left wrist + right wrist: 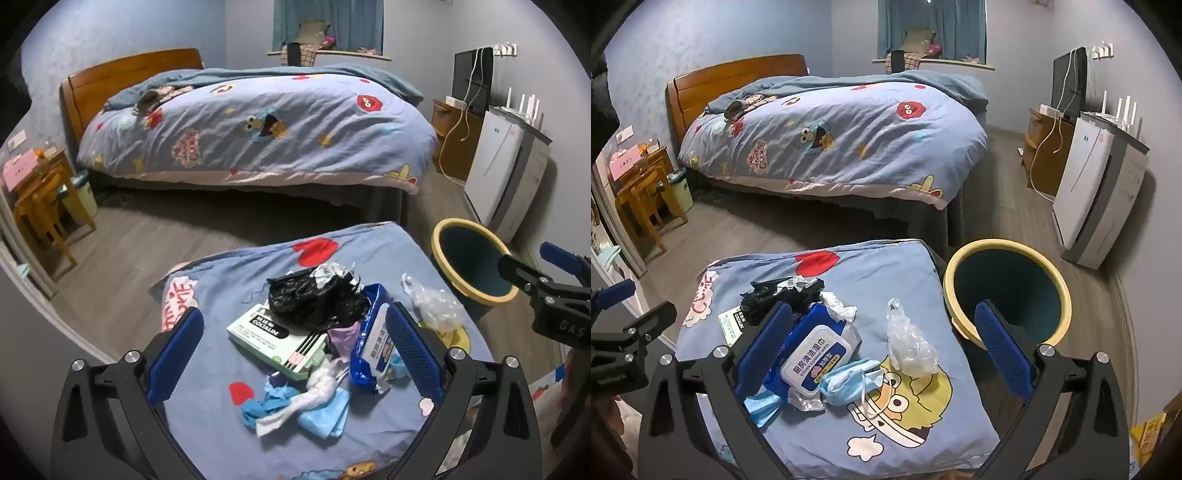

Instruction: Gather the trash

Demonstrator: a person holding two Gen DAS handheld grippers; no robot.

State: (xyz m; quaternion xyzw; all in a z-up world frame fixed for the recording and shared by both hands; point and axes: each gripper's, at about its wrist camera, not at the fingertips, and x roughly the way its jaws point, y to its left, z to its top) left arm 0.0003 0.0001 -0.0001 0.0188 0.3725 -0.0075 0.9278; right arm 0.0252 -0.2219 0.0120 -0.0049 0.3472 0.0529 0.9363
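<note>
On the cartoon-print cushion [820,417] just left of the yellow-rimmed bin [1008,291], the trash lies heaped. Both the left tool [295,354] and right tool [884,354] hover wide open, holding nothing. The wet-wipe pack [816,354] looks soft and slick (probably light if near empty); I would pinch across its short width, since its long axis runs diagonally away toward the black bag [314,299]. The clear plastic bag [910,343] is flimsy and crushes anywhere; the green box [273,341] is stiff.
</note>
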